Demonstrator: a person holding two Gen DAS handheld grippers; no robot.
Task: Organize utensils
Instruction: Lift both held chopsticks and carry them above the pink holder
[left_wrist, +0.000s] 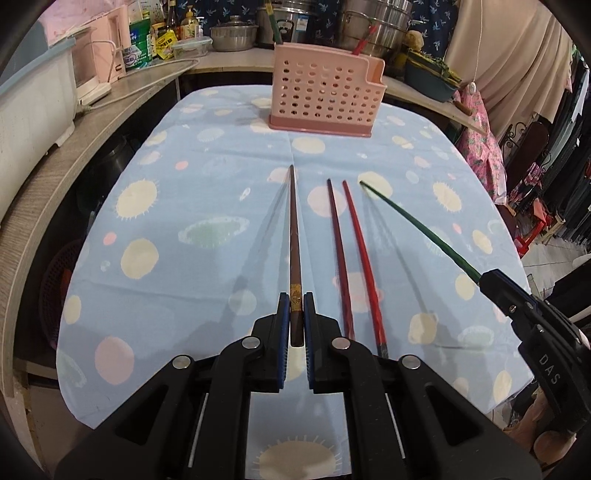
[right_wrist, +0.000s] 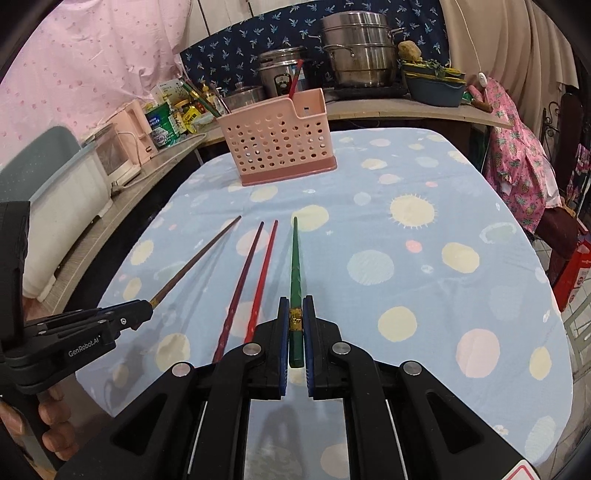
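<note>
My left gripper (left_wrist: 296, 301) is shut on the thick end of a brown chopstick (left_wrist: 294, 236), which hangs a little above the cloth. My right gripper (right_wrist: 296, 304) is shut on a green chopstick (right_wrist: 295, 258), also lifted; that gripper (left_wrist: 496, 286) and the green chopstick (left_wrist: 417, 225) show at the right of the left wrist view. A dark red chopstick (left_wrist: 340, 258) and a bright red chopstick (left_wrist: 364, 258) lie side by side on the cloth between them. The pink perforated utensil holder (left_wrist: 325, 92) stands at the far end with a green and a red stick upright in it.
The table wears a light blue cloth with pale dots (left_wrist: 184, 206). A wooden counter (left_wrist: 55, 155) with a white box, bottles and pots runs along the left and back. Steel pots (right_wrist: 358, 48) stand behind the holder. Clothes hang at the right.
</note>
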